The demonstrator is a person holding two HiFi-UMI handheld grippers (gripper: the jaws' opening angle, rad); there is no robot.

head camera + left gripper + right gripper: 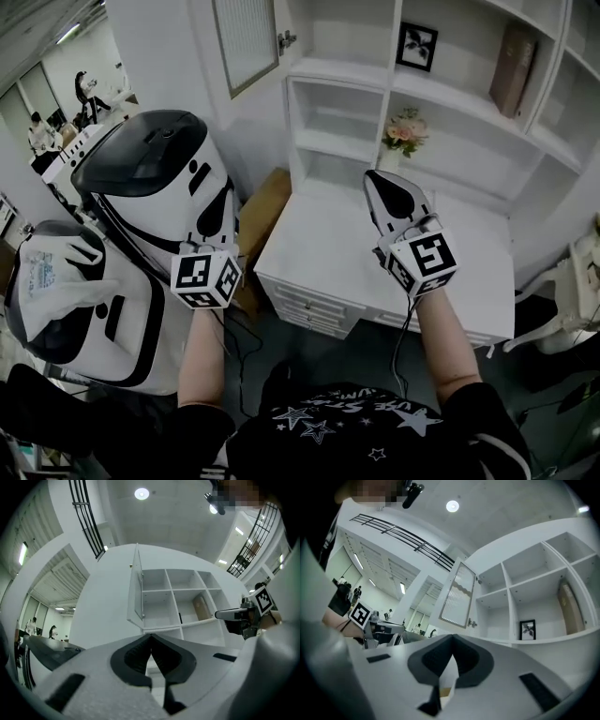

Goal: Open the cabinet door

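The white cabinet's ribbed-glass door (246,42) stands swung open at the upper left of the shelf unit, its small metal knob (286,40) on the free edge. In the left gripper view the door (137,588) shows nearly edge-on. In the right gripper view its pane (457,595) faces me. Both grippers hang low in front of the desk, well below the door and apart from it. My left gripper (214,192) (151,637) is shut with nothing in it. My right gripper (377,180) (452,638) is also shut and empty.
A white desk (328,253) with drawers stands under the shelves. On the shelves are a framed picture (416,45), a vase of flowers (403,131) and a brown book (513,67). Two large white machines with dark tops (141,178) crowd the left. A cardboard box (267,202) stands by the desk.
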